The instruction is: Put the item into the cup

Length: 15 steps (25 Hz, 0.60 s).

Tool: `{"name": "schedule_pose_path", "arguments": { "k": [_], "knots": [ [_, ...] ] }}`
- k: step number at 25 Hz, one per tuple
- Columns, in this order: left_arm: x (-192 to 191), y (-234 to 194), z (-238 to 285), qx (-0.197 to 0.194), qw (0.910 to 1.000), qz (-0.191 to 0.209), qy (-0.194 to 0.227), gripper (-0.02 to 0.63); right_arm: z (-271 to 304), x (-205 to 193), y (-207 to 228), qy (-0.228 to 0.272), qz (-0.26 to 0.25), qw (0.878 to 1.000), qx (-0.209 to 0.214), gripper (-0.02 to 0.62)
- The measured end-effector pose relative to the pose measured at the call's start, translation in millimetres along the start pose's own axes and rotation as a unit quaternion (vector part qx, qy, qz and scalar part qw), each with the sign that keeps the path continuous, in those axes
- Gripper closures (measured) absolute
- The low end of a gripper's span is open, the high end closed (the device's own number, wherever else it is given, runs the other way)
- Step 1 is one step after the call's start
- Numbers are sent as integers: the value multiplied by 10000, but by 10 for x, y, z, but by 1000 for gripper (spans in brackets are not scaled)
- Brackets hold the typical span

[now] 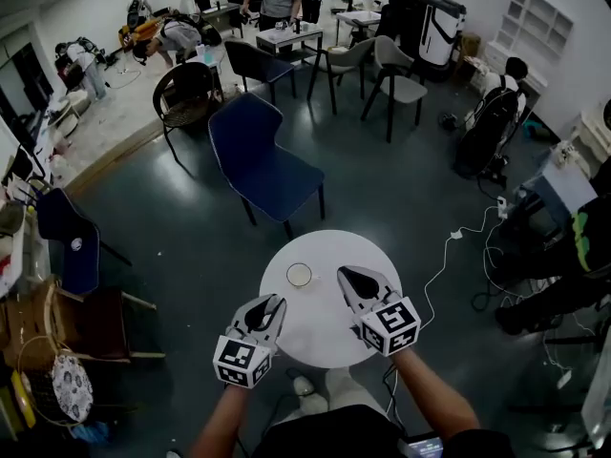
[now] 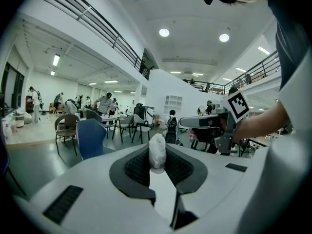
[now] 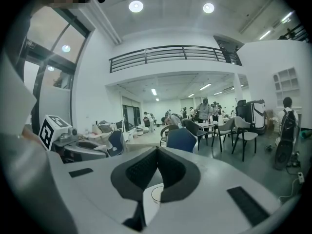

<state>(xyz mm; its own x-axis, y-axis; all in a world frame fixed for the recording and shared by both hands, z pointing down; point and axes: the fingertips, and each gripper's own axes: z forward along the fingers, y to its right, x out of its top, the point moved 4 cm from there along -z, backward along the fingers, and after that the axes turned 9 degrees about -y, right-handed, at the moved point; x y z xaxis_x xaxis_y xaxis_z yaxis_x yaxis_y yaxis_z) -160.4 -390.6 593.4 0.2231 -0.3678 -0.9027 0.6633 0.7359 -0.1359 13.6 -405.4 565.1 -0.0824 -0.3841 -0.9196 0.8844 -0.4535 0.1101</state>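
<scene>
From the head view, I see the round white table (image 1: 320, 332) with the cup (image 1: 299, 275) at its 11 o'clock. A blue chair (image 1: 263, 160) stands beyond at 12 o'clock. The left claw (image 1: 274, 301) hangs over the table's 7 o'clock edge and the right claw (image 1: 346, 273) over 3 o'clock, its tip near the cup.

In the left gripper view, my jaws are partly closed and clamp a small white wrapped item (image 2: 157, 150). The right claw is at 2 o'clock.

In the right gripper view, the jaw tips meet with nothing between them. The cup shows on the table below them at 6 o'clock.
</scene>
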Motion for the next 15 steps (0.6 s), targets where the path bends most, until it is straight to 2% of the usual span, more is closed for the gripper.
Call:
{"name": "schedule_pose_path", "arguments": {
  "k": [7,15],
  "knots": [
    [-52,-190,580,-37,9993,-117,-339,537,189,-156,398,-238,137,9996,16,578],
    [-423,-444,1260,108,9951,347,-916,537,420,-450,707,-441,299,9986,19,578]
  ]
}}
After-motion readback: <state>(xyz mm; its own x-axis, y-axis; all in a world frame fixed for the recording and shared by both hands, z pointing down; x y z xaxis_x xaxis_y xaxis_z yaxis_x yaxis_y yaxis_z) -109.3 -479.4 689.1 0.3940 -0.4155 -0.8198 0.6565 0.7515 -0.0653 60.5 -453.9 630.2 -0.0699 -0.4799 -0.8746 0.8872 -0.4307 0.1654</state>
